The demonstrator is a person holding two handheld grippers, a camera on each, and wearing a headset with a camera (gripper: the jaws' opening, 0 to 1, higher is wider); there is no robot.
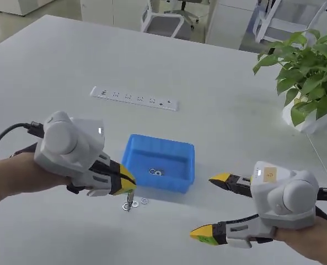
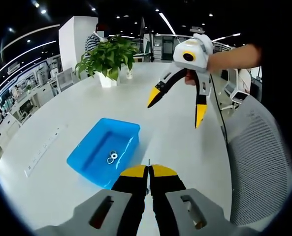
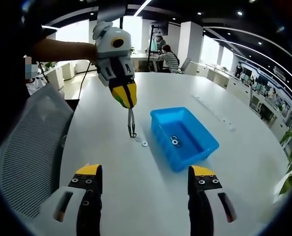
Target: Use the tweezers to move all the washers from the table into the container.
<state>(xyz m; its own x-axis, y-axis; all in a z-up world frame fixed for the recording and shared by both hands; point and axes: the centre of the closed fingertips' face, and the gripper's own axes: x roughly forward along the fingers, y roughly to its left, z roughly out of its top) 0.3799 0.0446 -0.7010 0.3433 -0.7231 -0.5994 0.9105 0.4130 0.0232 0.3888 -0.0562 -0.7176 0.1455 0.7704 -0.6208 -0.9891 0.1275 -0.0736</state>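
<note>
The left tool (image 1: 124,184), jaws pressed together and pinching the tweezers (image 1: 129,201), is pointing the tweezer tips down at the loose washers (image 1: 144,201), which are lying on the white tabletop (image 1: 53,66) just beside the near wall of the blue container (image 1: 182,185); two more washers (image 1: 155,173) are lying inside it. The right tool (image 1: 207,207), jaws spread wide and holding nothing, is hovering apart on the container's other side. A power strip (image 1: 134,98) is lying beyond the container, a potted plant (image 1: 306,72) is standing at the tabletop's far edge, and a mesh chair (image 2: 264,162) is standing beside it in an open office.
</note>
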